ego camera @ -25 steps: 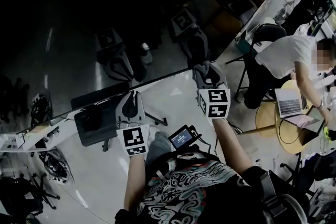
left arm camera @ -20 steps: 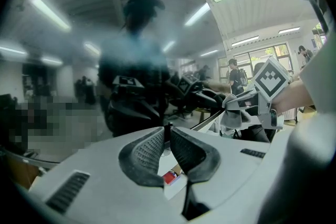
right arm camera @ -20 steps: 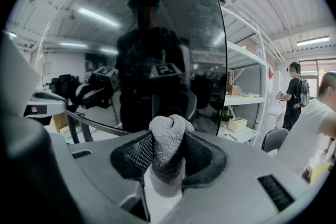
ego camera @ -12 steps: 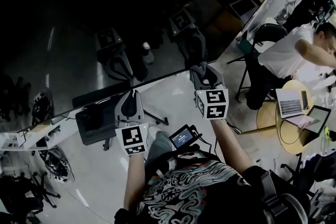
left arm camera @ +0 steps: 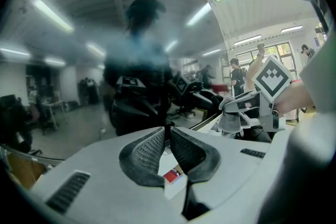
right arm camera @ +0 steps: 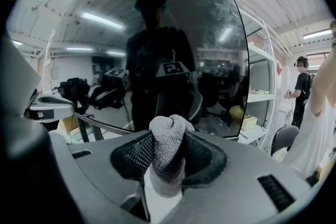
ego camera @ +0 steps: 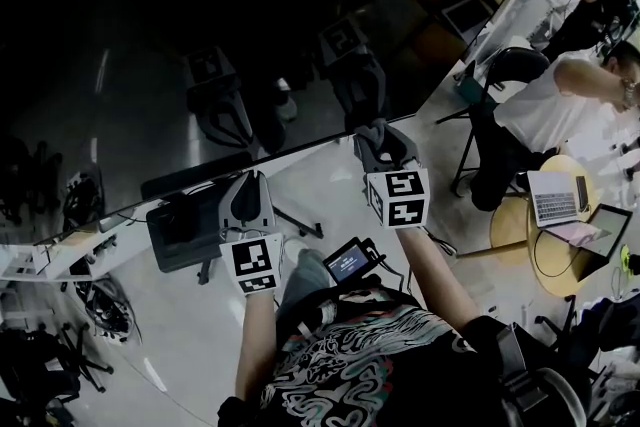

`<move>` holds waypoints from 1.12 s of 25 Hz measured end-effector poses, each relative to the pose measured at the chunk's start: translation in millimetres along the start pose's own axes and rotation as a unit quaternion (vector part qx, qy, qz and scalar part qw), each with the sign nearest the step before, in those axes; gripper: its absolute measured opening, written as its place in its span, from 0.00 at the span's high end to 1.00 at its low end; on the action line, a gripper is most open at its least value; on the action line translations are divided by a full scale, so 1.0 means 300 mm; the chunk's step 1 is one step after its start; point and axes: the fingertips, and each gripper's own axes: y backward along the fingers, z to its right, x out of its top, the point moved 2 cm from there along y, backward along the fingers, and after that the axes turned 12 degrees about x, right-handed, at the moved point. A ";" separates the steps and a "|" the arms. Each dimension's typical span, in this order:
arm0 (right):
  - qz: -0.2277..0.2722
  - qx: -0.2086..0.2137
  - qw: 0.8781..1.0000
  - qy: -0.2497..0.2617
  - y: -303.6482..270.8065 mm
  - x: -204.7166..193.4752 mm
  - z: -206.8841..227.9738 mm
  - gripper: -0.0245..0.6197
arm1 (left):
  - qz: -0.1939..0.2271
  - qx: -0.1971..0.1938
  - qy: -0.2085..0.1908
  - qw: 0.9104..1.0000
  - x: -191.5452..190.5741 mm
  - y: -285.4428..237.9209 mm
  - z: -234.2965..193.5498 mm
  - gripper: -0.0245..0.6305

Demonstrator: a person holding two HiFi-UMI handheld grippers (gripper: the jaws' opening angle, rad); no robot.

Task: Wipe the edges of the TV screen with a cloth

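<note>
The big dark TV screen (ego camera: pixel 200 35) fills the upper left of the head view and mirrors both grippers. Its lower edge (ego camera: pixel 300 153) runs diagonally. My right gripper (ego camera: pixel 380 143) is shut on a folded grey cloth (ego camera: pixel 372 131), which sits right at that lower edge. In the right gripper view the cloth (right arm camera: pixel 167 165) bulges out between the jaws of the gripper (right arm camera: pixel 168 136), in front of the screen (right arm camera: pixel 173 34). My left gripper (ego camera: pixel 248 190) hovers just below the same edge, further left. It (left arm camera: pixel 168 136) is shut with nothing in it.
A black box-like device (ego camera: pixel 185 230) sits below the screen by the left gripper, with a white shelf (ego camera: pixel 60 260) beside it. A small lit display (ego camera: pixel 347 262) hangs at my chest. At the right are a seated person (ego camera: pixel 560 105), a chair (ego camera: pixel 505 65) and a round table (ego camera: pixel 510 225) with laptops.
My right gripper, with the cloth in it, has slid a little left along the screen's lower edge. The left gripper has barely moved. The seated person at the right has shifted.
</note>
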 end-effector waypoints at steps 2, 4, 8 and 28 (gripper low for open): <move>0.001 0.003 1.000 0.001 -0.001 0.004 -0.003 0.70 | 0.000 0.003 -0.001 1.000 0.002 0.004 -0.002 0.91; 0.002 0.007 1.000 0.001 -0.003 0.004 -0.009 0.70 | 0.000 0.007 -0.001 1.000 0.000 0.009 -0.006 0.91; -0.001 0.013 1.000 0.000 0.002 -0.003 -0.023 0.70 | -0.002 0.013 0.001 1.000 -0.008 0.022 -0.010 0.91; -0.001 0.038 0.999 0.000 -0.025 -0.007 -0.118 0.70 | -0.002 0.028 -0.005 1.000 -0.027 0.037 -0.045 0.91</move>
